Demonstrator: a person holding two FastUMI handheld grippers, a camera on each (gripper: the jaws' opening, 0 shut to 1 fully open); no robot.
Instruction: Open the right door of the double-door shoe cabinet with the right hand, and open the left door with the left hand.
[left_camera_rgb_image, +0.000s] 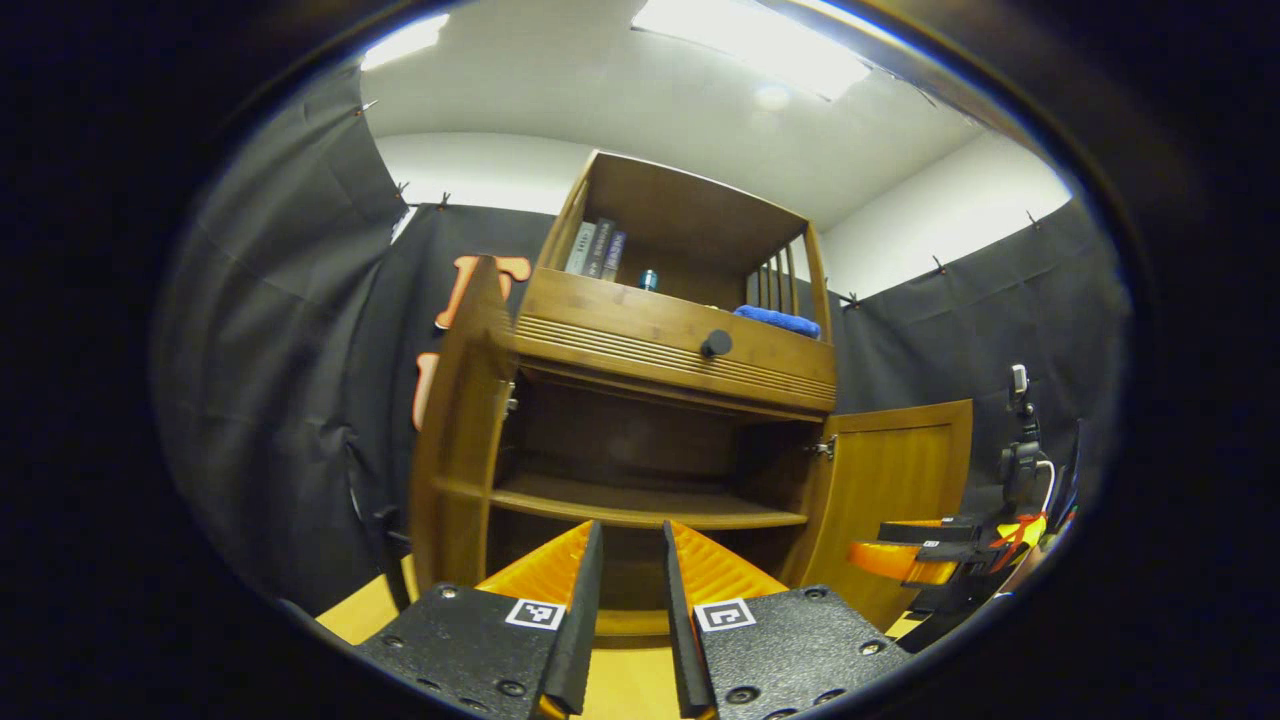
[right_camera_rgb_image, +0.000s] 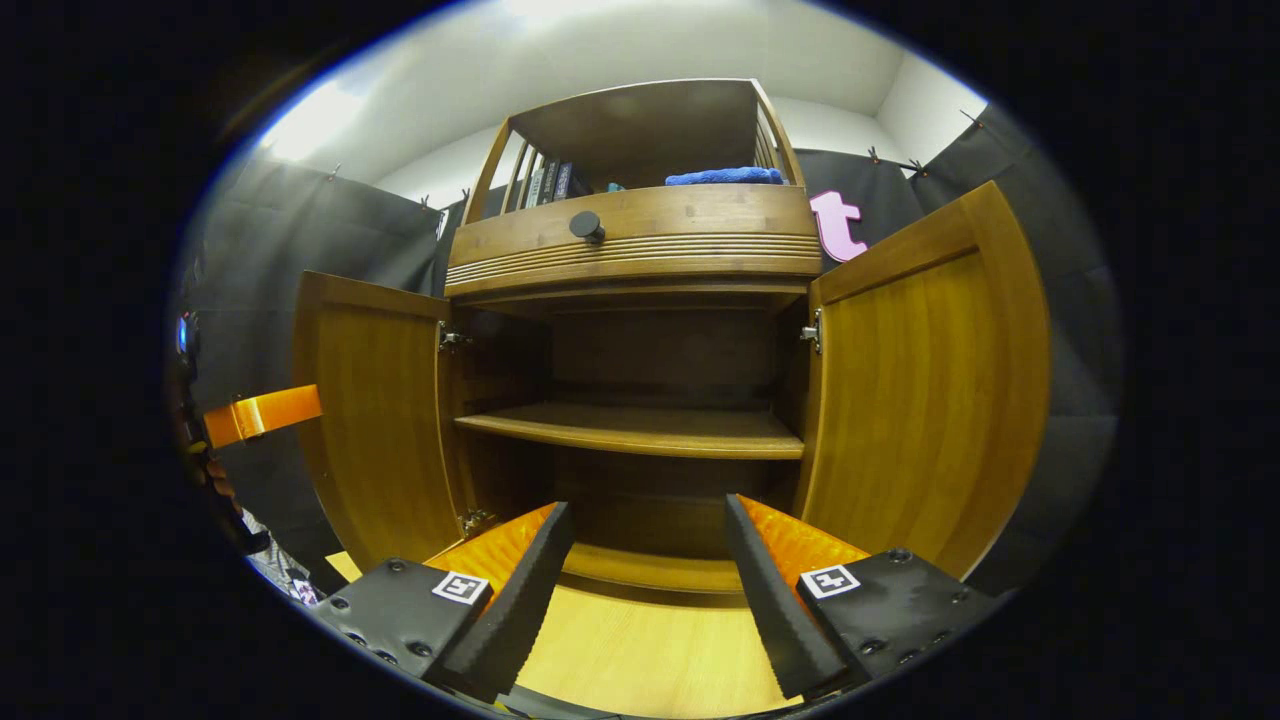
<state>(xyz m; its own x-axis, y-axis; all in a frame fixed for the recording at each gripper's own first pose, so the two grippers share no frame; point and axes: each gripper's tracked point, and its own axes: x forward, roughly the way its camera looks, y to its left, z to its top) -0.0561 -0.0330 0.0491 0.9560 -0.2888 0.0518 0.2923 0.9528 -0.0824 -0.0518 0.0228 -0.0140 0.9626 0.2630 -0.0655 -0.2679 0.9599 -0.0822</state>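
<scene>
The double-door shoe cabinet (right_camera_rgb_image: 640, 330) is being shown straight ahead in the right gripper view, standing on a light wooden floor (right_camera_rgb_image: 640, 650), with both doors swung out. The right door (right_camera_rgb_image: 920, 390) is being seen standing wide open at the right side, and the left door (right_camera_rgb_image: 385, 420) is being seen open at the left side, each hanging on its hinges. Between them the dark inside is being exposed, with one inner shelf (right_camera_rgb_image: 640, 430) across the middle. Above the doors a drawer (right_camera_rgb_image: 640, 235) with a round dark knob (right_camera_rgb_image: 586, 225) is being seen. In the open top part, some books (right_camera_rgb_image: 548, 183) are being kept upright and a blue cloth (right_camera_rgb_image: 725, 176) is being laid near the right post. The right tongs (right_camera_rgb_image: 648, 570) are being held moderately apart and are gripping nothing. The left tongs (left_camera_rgb_image: 632, 575) are being held narrow, with only a slim gap, also holding nothing, before the cabinet.
</scene>
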